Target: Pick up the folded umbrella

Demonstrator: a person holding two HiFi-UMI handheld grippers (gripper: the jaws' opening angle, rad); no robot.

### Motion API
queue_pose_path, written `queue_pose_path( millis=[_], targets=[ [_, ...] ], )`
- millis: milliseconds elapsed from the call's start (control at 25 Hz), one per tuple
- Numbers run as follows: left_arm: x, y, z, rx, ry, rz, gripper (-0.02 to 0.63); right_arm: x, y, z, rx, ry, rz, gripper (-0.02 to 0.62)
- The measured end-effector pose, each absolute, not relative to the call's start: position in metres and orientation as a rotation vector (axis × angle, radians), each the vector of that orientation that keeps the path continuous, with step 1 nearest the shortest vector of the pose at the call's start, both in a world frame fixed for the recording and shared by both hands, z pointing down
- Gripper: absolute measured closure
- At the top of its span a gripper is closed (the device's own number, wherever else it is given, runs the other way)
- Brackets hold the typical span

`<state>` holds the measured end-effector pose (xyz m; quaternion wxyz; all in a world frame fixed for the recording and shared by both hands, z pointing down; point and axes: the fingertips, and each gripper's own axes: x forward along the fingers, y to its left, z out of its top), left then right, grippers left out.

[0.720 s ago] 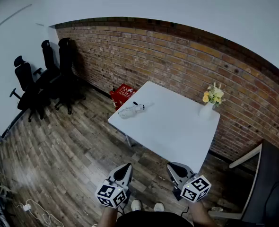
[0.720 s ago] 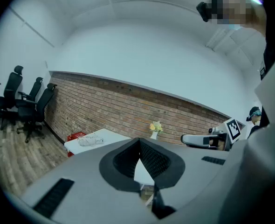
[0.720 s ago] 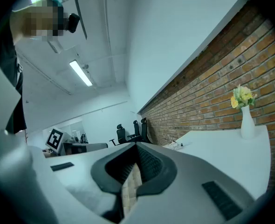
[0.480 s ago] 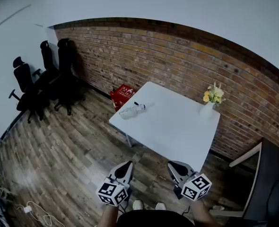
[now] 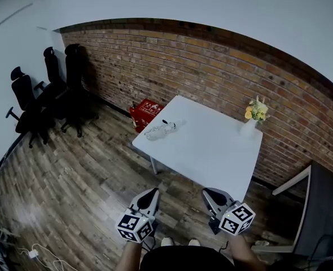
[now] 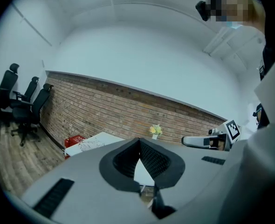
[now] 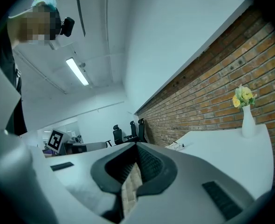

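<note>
The folded umbrella (image 5: 160, 130), pale with a dark handle end, lies near the far left corner of the white table (image 5: 206, 154). It also shows small in the left gripper view as the umbrella (image 6: 88, 144) and in the right gripper view as the umbrella (image 7: 177, 146). My left gripper (image 5: 153, 193) and right gripper (image 5: 207, 192) hover side by side over the wooden floor, short of the table's near edge and well away from the umbrella. Both are shut, with nothing held. The left gripper's (image 6: 139, 140) jaws meet at the tips, as do the right gripper's (image 7: 136, 146).
A white vase of yellow flowers (image 5: 251, 120) stands at the table's far right corner against the brick wall. A red box (image 5: 145, 111) sits on the floor behind the table's left corner. Black office chairs (image 5: 48, 89) stand at the left, dark furniture (image 5: 319, 219) at the right.
The head view has shifted slightly. Both grippers stay shut in front of the person, and the umbrella has not moved.
</note>
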<state>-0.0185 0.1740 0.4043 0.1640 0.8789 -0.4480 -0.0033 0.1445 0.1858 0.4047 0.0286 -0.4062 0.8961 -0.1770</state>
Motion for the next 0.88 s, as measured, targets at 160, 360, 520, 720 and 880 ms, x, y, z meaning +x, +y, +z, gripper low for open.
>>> queue_pose_path(
  millis=[160,360,520,720,880],
  targets=[
    [-0.036,0.173,0.406,2.511,-1.258,-0.017,0.592,0.127,0.186,0.406,-1.275,2.786,-0.525,0.572],
    [-0.057,0.172,0.409,2.521,-1.24,-0.015,0.592,0.109,0.191,0.408,-1.315,2.766,-0.529,0.572],
    [-0.073,0.171,0.41,2.524,-1.229,-0.028,0.592,0.095,0.192,0.407,-1.323,2.758,-0.52,0.572],
    [-0.089,0.174,0.414,2.515,-1.219,-0.042,0.592,0.081,0.194,0.405,-1.336,2.77,-0.511,0.572],
    [-0.097,0.173,0.415,2.504,-1.225,-0.06,0.592,0.075,0.193,0.403,-1.33,2.785,-0.512,0.572]
  ],
)
